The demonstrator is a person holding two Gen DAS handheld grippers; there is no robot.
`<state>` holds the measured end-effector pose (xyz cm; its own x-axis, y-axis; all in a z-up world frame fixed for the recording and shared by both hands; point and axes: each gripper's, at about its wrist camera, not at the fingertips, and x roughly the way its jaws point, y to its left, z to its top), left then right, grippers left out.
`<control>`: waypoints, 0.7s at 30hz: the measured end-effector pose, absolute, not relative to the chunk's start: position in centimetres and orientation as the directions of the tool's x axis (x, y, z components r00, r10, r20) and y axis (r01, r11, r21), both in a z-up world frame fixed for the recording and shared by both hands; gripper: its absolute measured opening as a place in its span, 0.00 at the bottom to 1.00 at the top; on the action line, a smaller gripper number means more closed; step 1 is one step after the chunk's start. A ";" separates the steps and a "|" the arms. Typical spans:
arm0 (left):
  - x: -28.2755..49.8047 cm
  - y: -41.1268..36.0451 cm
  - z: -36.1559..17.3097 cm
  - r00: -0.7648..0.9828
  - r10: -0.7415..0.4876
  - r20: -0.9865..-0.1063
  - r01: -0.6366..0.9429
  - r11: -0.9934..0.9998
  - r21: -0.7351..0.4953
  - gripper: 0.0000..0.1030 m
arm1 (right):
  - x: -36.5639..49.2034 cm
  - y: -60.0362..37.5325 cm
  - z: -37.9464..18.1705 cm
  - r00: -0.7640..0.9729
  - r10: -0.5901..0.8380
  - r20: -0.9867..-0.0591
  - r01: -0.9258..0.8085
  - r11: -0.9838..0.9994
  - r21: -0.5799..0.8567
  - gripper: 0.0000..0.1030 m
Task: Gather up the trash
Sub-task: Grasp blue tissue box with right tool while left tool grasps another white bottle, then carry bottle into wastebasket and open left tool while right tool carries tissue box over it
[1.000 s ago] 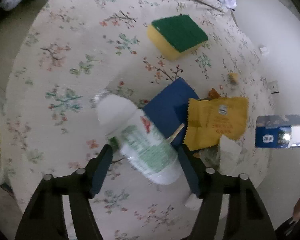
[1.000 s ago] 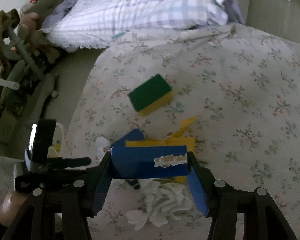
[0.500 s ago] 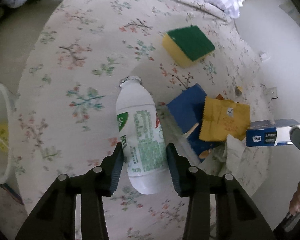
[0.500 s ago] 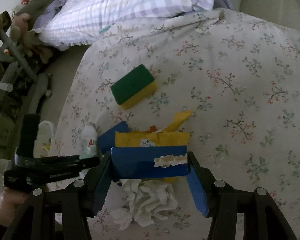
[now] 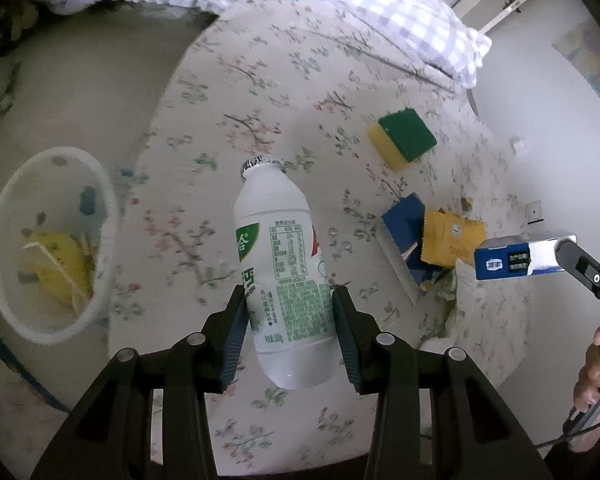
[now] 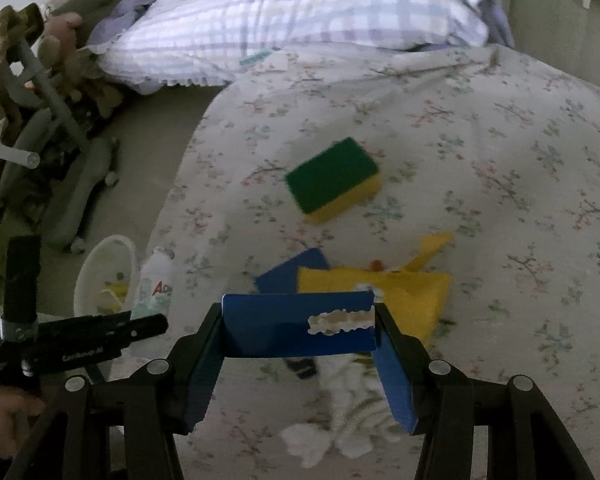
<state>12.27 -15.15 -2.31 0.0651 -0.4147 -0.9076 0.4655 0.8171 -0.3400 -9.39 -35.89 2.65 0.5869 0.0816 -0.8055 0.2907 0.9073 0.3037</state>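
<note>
While wrappers (image 5: 450, 242) litter the bedspread (image 5: 300, 80), a bin (image 5: 48, 240) stands beside.

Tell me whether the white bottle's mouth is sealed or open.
Sealed. The white bottle, held in the left tongs, shows a crimped silver foil lid covering its mouth.

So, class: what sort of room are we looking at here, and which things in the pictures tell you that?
Most likely a bedroom. A checked pillow lies at the head of a bed covered by a floral sheet, and a white waste bin stands on the floor beside it.
</note>
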 end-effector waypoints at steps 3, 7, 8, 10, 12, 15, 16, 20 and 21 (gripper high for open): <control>12.3 -13.1 -1.7 0.082 -0.419 -0.904 0.459 0.821 -0.339 0.43 | -8.9 -34.5 3.0 0.591 0.087 -0.802 0.276 0.913 0.302 0.59; 12.4 -11.3 -1.3 0.103 -0.422 -0.901 0.446 0.829 -0.337 0.43 | -8.0 -32.5 3.3 0.592 0.095 -0.800 0.253 0.921 0.296 0.59; 12.5 -10.6 -1.2 0.107 -0.424 -0.899 0.440 0.832 -0.340 0.43 | -7.8 -31.9 3.4 0.592 0.098 -0.800 0.245 0.923 0.295 0.59; 12.6 -9.3 -1.1 0.115 -0.426 -0.897 0.432 0.835 -0.341 0.43 | -7.4 -30.9 3.4 0.591 0.103 -0.800 0.234 0.927 0.292 0.59; 12.9 -8.1 -1.2 0.123 -0.427 -0.896 0.421 0.840 -0.343 0.43 | -6.9 -30.0 3.4 0.590 0.108 -0.800 0.225 0.930 0.291 0.59; 13.2 -6.3 -1.3 0.132 -0.426 -0.895 0.403 0.848 -0.344 0.43 | -6.2 -28.5 3.4 0.588 0.114 -0.801 0.211 0.934 0.288 0.59; 13.3 -5.9 -1.4 0.136 -0.424 -0.895 0.398 0.851 -0.342 0.43 | -6.0 -28.0 3.4 0.587 0.118 -0.801 0.205 0.936 0.288 0.59; 14.0 -3.4 -1.6 0.154 -0.423 -0.893 0.367 0.863 -0.346 0.43 | -4.9 -26.1 3.2 0.583 0.130 -0.802 0.183 0.941 0.286 0.59; 14.2 -2.9 -1.7 0.157 -0.424 -0.892 0.357 0.867 -0.349 0.43 | -4.6 -25.6 3.1 0.582 0.135 -0.802 0.176 0.942 0.286 0.59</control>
<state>14.16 -2.86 -1.70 0.1574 -0.4239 -0.8919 0.3567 0.8666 -0.3489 -4.61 -25.64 3.14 0.5821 0.1345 -0.8019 0.1764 0.9418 0.2861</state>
